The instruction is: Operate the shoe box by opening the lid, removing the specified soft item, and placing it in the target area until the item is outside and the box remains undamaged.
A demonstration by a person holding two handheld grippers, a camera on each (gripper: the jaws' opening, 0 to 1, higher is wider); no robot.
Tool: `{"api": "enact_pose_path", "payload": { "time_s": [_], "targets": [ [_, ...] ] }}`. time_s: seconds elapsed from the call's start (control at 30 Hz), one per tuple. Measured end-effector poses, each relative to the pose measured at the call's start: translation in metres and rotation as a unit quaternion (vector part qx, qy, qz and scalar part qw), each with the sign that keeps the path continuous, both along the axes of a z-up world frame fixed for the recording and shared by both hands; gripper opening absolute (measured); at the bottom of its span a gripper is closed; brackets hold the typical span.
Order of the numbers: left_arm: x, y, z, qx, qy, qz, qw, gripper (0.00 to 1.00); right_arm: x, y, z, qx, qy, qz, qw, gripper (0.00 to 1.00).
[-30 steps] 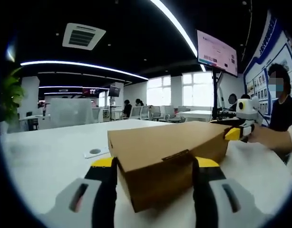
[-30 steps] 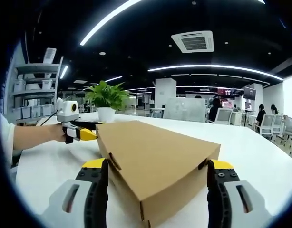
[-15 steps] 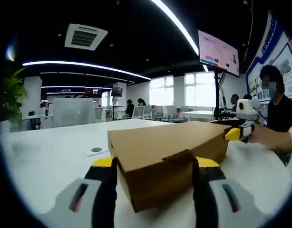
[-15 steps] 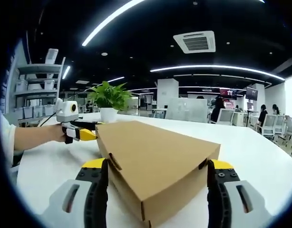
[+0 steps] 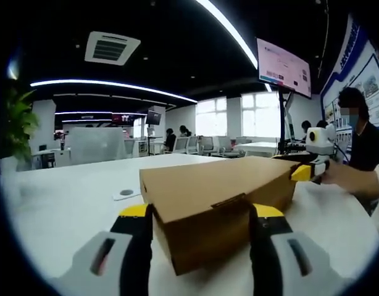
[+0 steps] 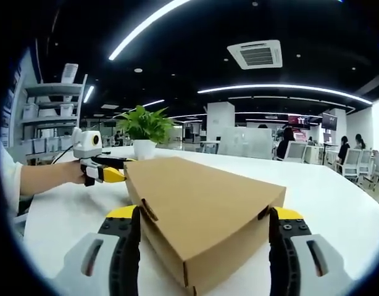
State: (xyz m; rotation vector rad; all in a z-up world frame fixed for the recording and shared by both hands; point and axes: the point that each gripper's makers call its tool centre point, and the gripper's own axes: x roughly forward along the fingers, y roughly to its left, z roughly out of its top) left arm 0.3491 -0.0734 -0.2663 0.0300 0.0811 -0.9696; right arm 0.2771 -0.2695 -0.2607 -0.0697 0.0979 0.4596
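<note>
We had the box lying shut on the white table, its long axis running from one gripper to the other, so each of us faced one short end. The left gripper straddled its end with jaws wide, a yellow tip on either side of the cardboard; whether the tips touched it we could not tell. The right gripper stood the same way at the opposite end, jaws wide about the corner. Both were held low and level, pointing inward along the box. The lid tab sat just between the left jaws, so we judged the left nearer to the opening step. The soft item was hidden inside.
</note>
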Motion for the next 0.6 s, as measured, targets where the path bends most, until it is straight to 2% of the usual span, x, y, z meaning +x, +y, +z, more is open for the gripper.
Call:
{"api": "enact_pose_path", "payload": {
  "time_s": [0.43, 0.53, 0.6],
  "targets": [
    [-0.0030, 0.0029, -0.0001, 0.003, -0.004, 0.002, 1.0000, 0.64, 0.0005, 0.0013, 0.0000, -0.001, 0.002, 0.003, 1.0000, 0.89],
    [-0.0013, 0.0040, -0.0027, 0.019, -0.025, -0.005, 0.9995, 0.64, 0.0003, 0.0010, -0.0006, -0.001, 0.001, 0.004, 1.0000, 0.89],
    [-0.0006, 0.0035, -0.0020, 0.021, -0.022, -0.006, 0.9995, 0.64, 0.0001, 0.0008, -0.0006, 0.000, 0.000, 0.004, 1.0000, 0.90]
  ]
}}
